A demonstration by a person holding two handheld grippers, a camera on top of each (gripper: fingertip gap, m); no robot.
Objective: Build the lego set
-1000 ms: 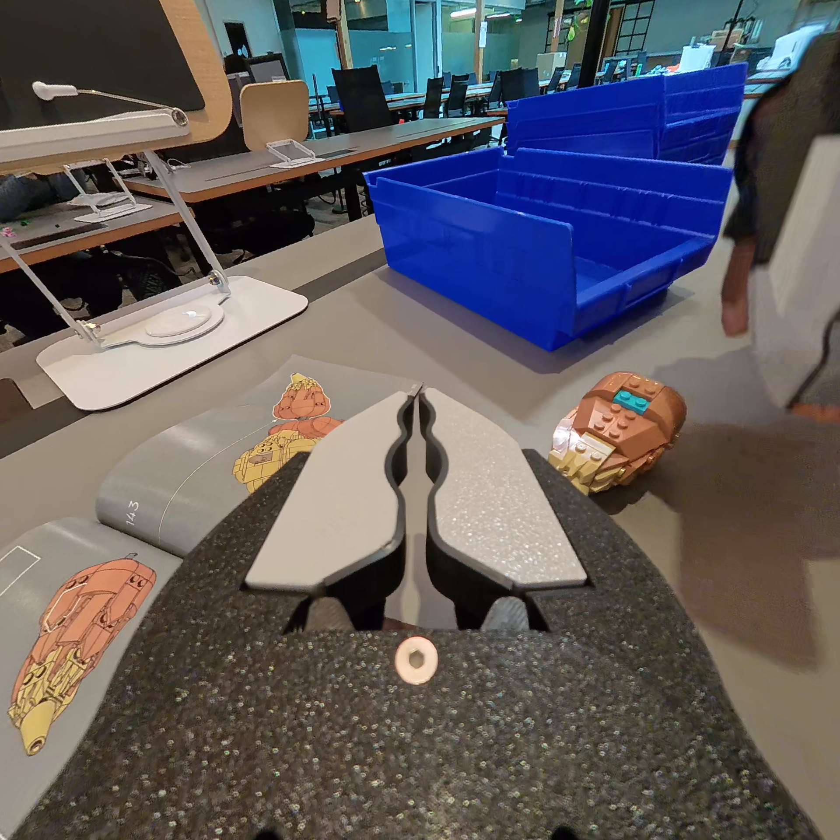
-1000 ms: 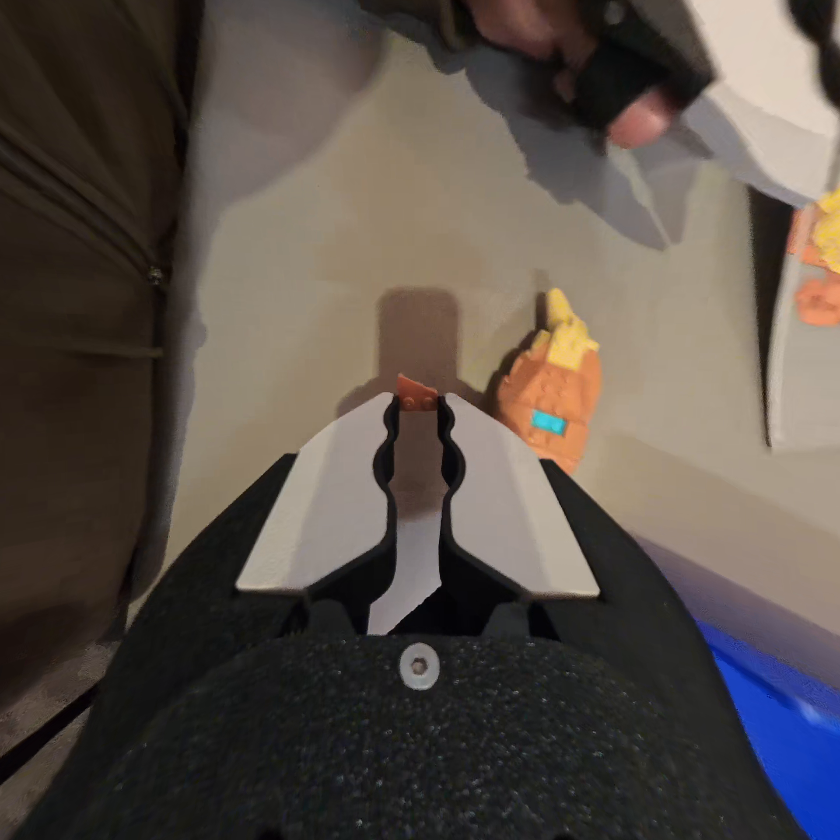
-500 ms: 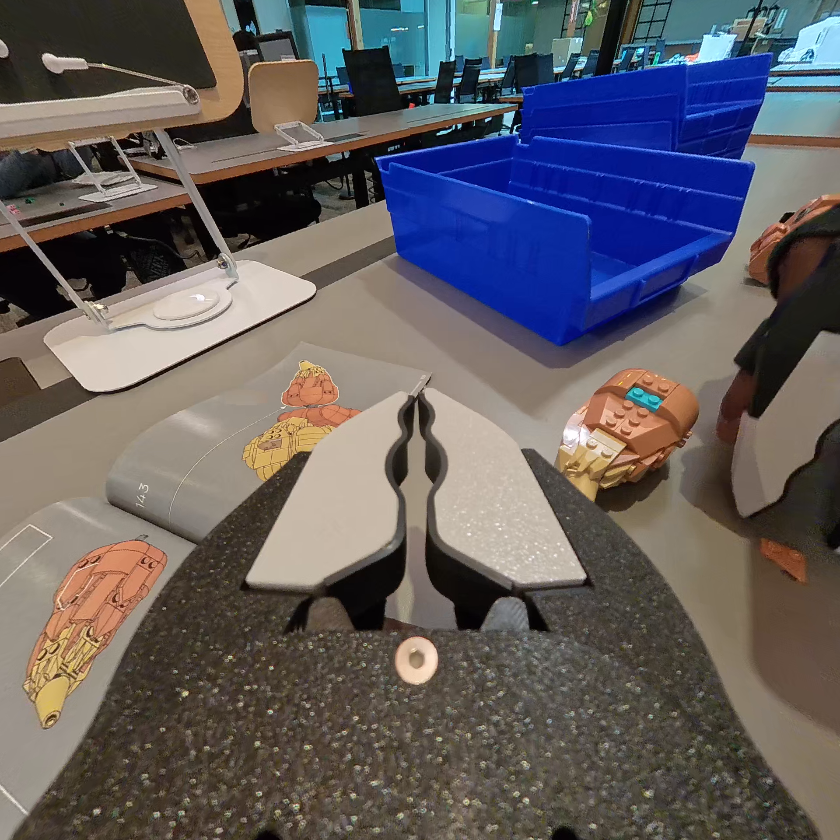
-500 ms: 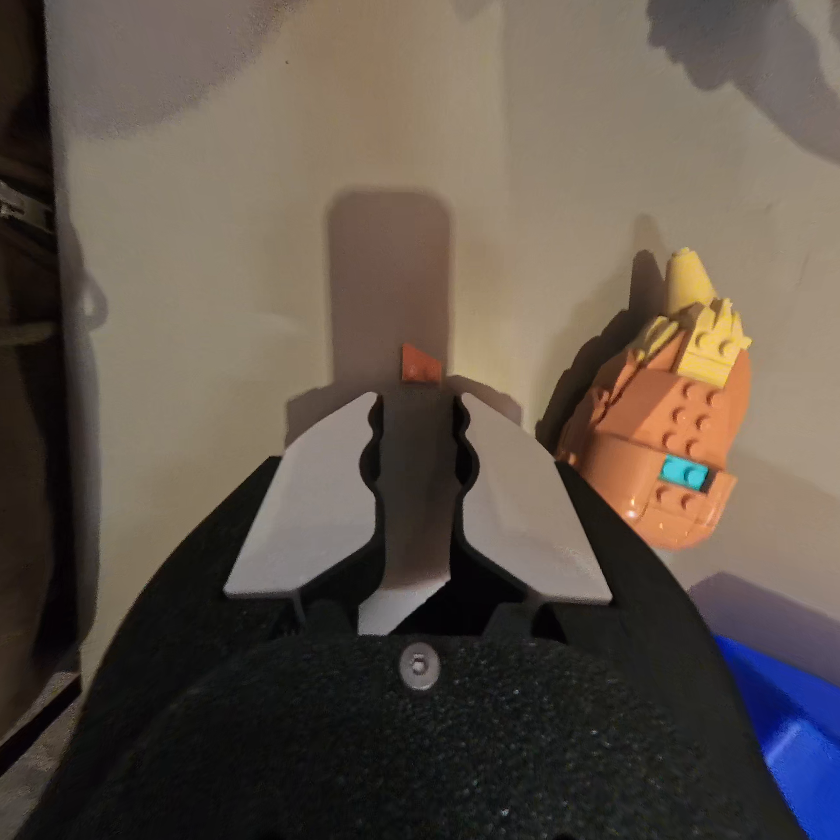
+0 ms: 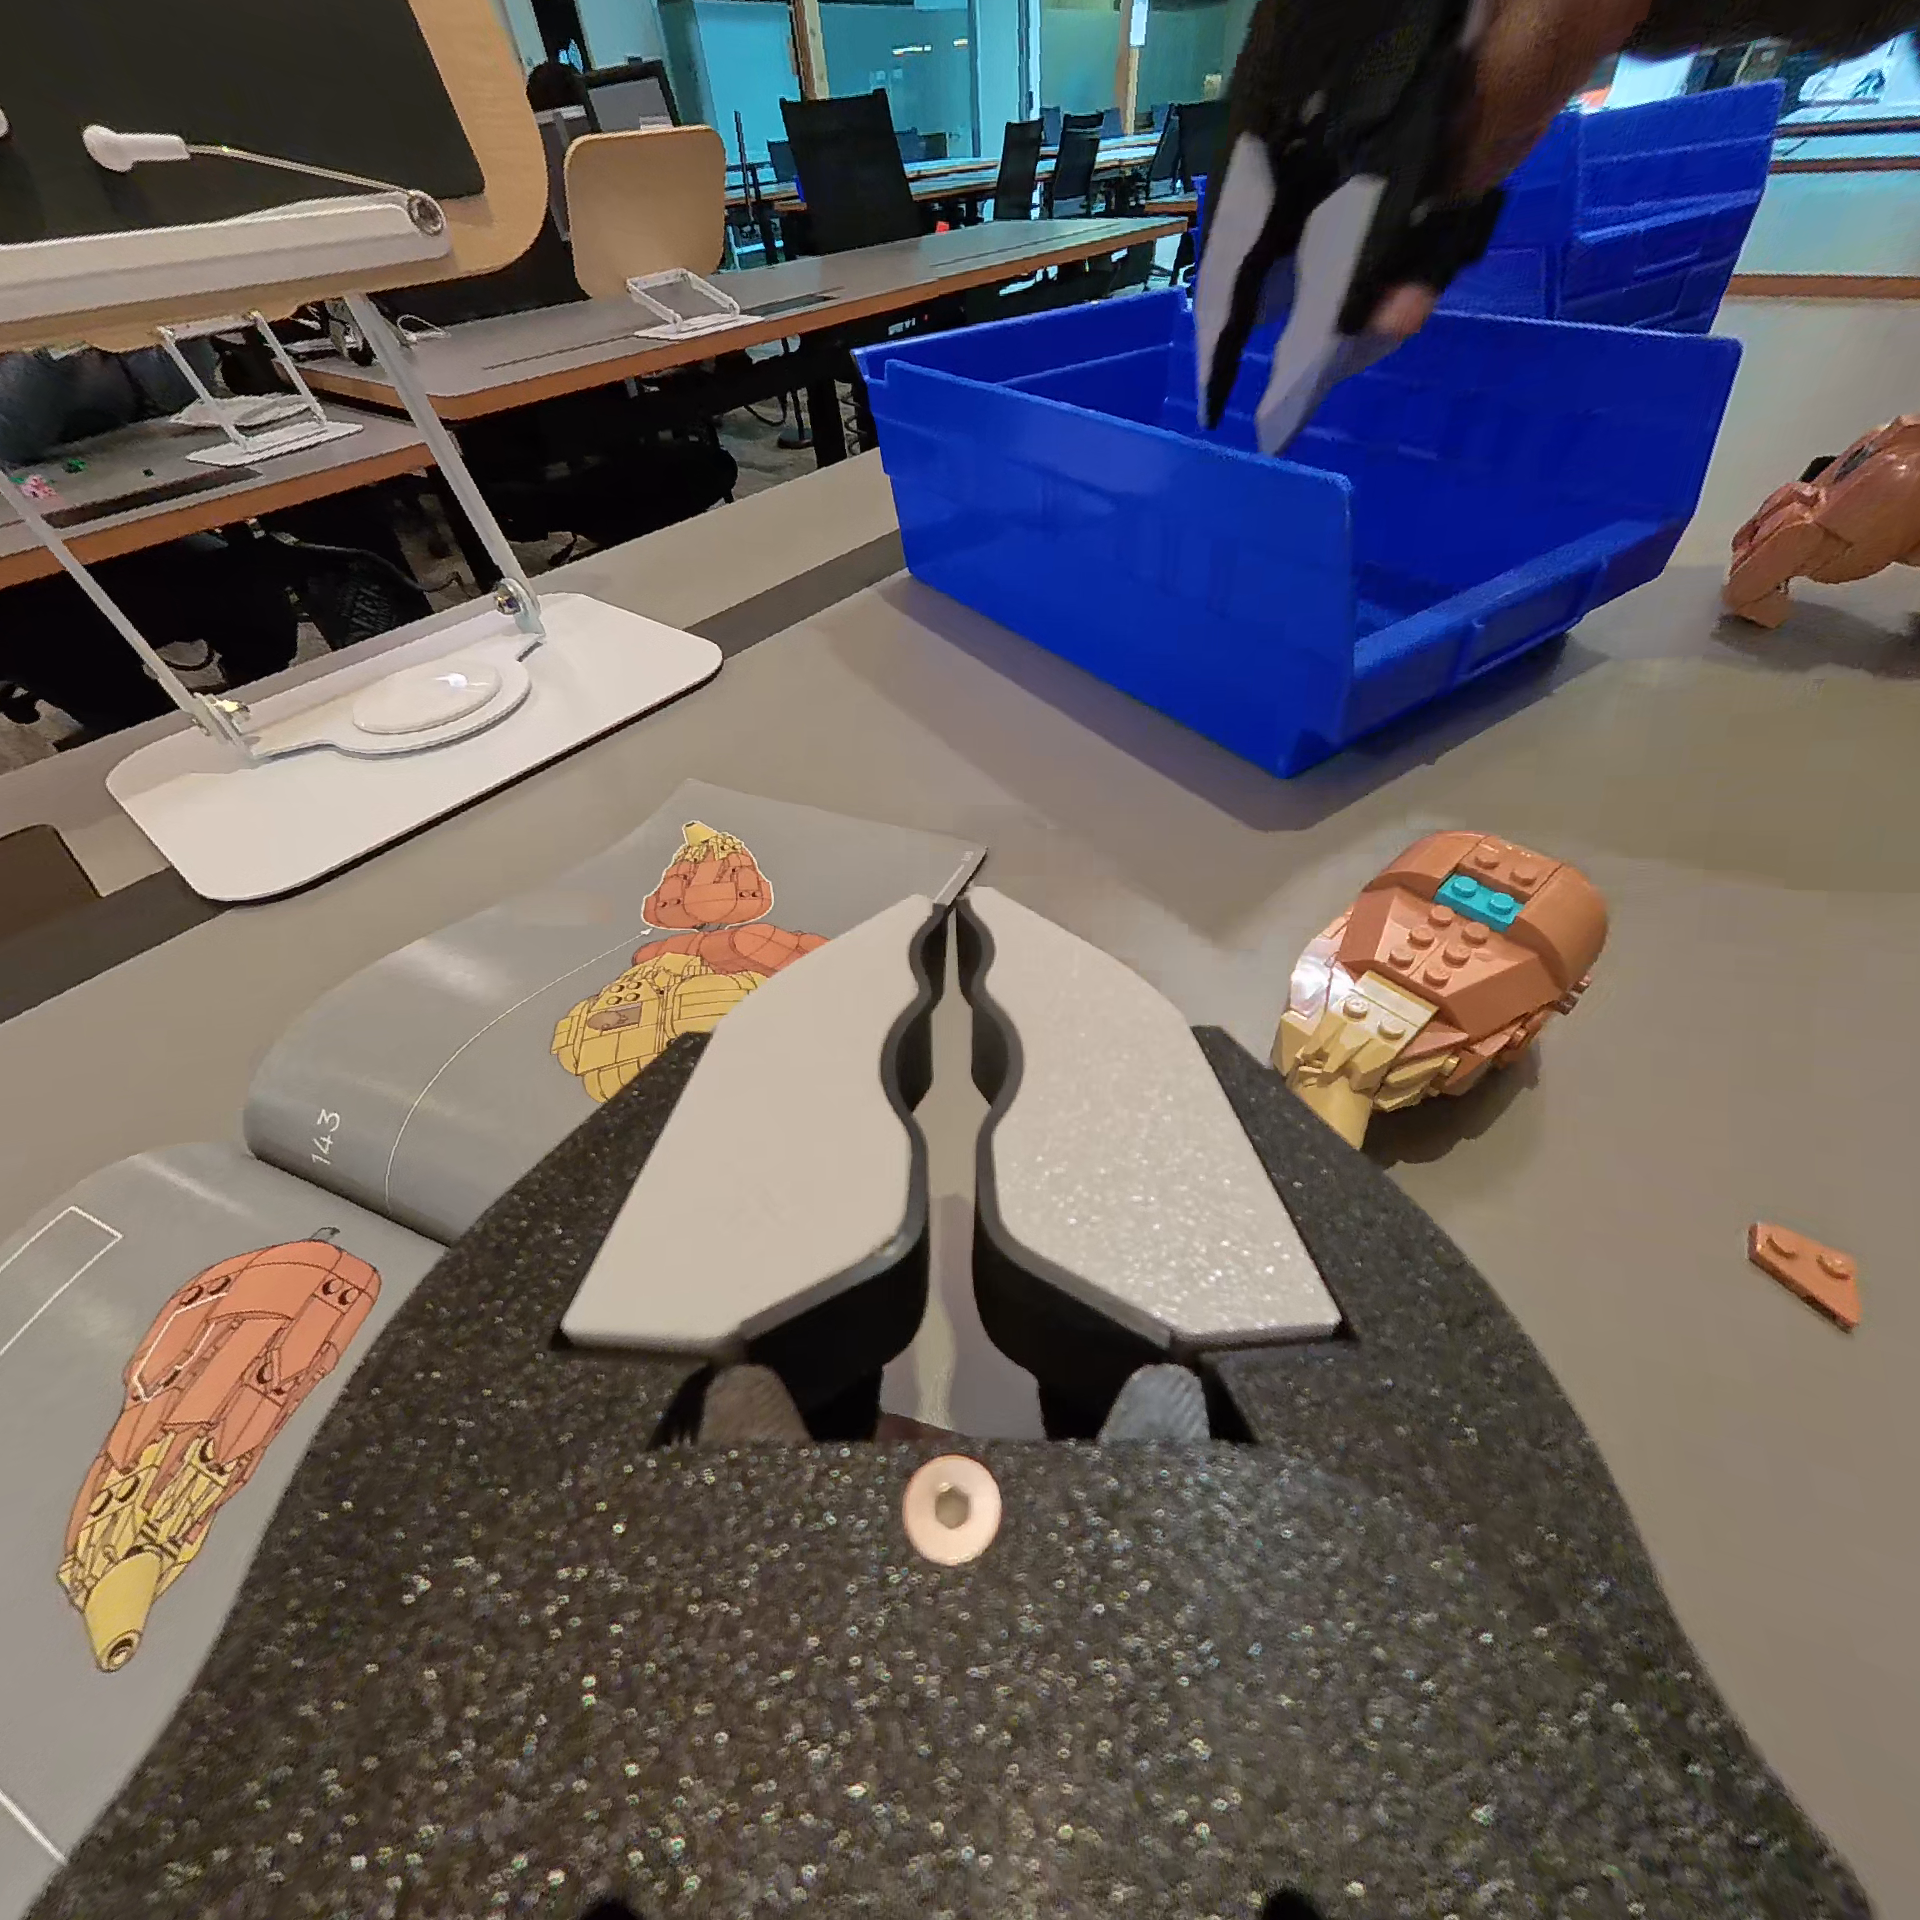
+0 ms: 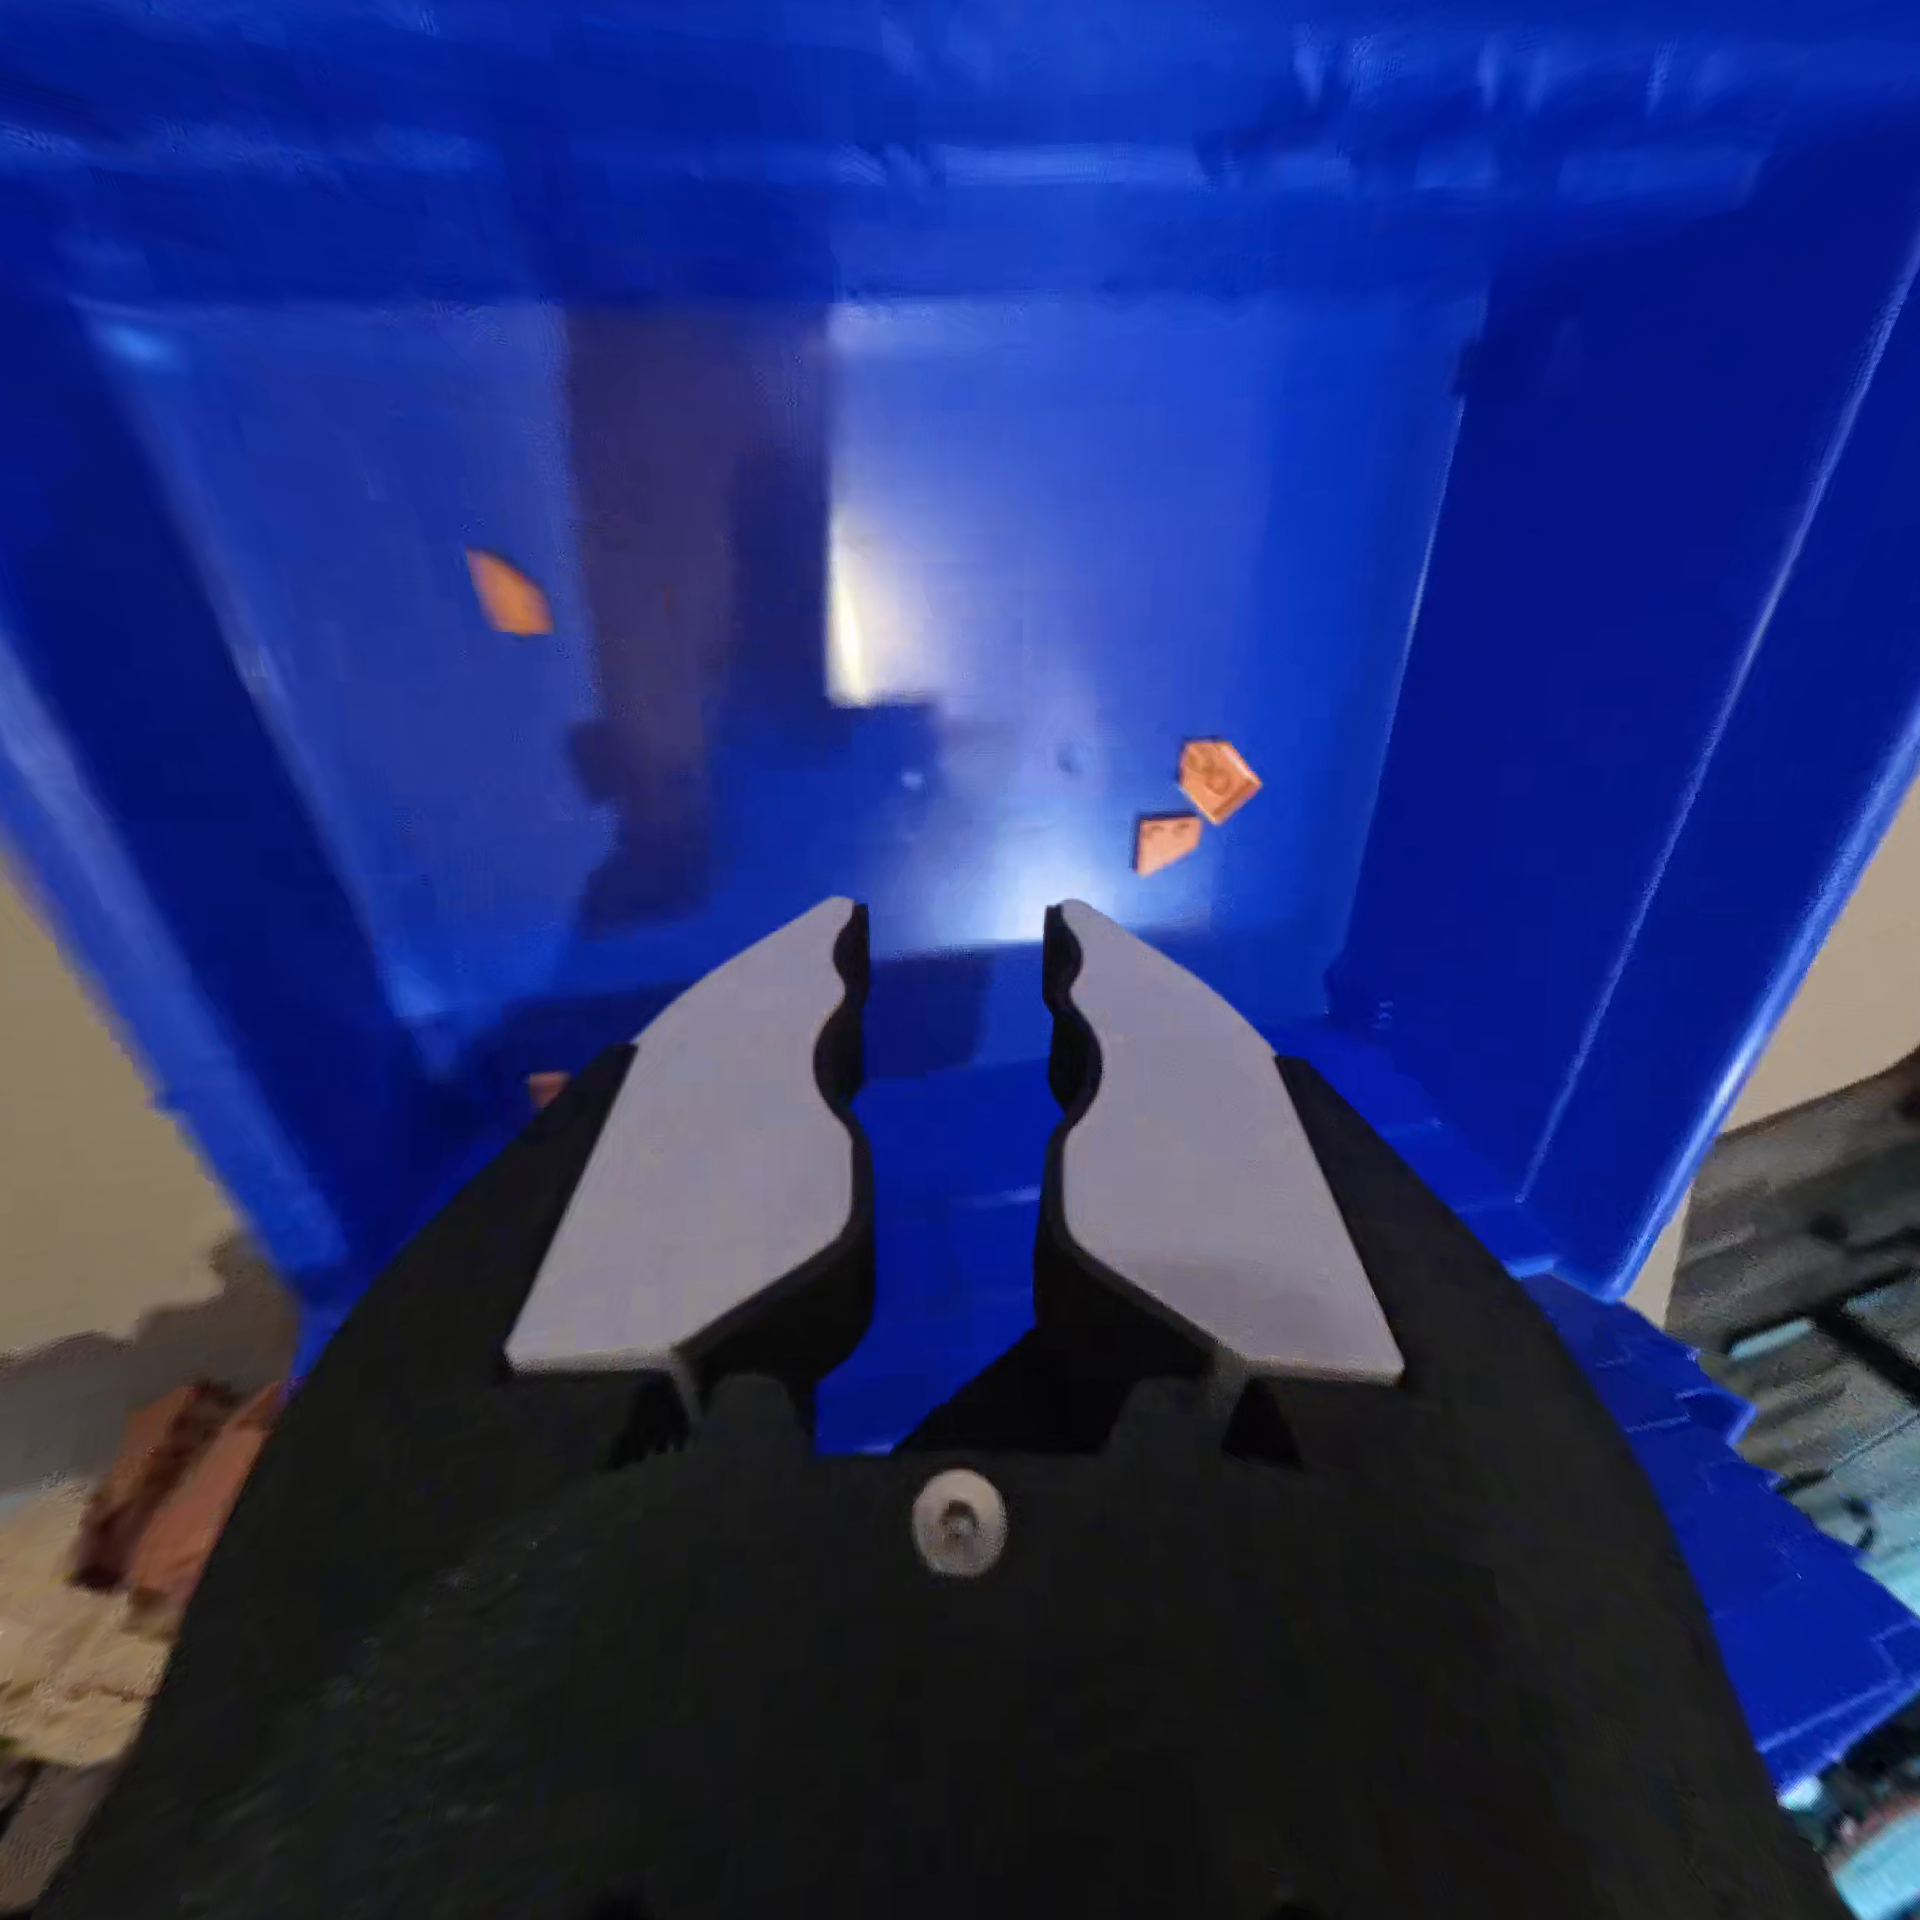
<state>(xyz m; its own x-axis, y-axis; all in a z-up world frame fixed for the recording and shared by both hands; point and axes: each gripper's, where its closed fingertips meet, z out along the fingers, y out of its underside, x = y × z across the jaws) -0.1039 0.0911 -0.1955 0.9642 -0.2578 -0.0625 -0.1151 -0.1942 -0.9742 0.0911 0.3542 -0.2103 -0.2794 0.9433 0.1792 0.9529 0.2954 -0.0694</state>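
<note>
The lego build (image 5: 1444, 977) is a rounded orange-brown chunk with a teal brick on top and tan bits at one end, lying on its side just in front of the blue bin (image 5: 1122, 551). A loose orange plate (image 5: 1806, 1274) sits near it. Left gripper (image 5: 951, 914) is clenched on nothing, over the open instruction booklet (image 5: 436, 1039). Right gripper (image 6: 951, 925) is spread, empty, above the bin, where three small orange pieces (image 6: 1218, 779) lie.

Blue bin (image 5: 1122, 540), orange-brown and tan lego model (image 5: 1444, 977) with teal brick, grey booklet (image 5: 416, 1049), orange plate (image 5: 1806, 1272)
</note>
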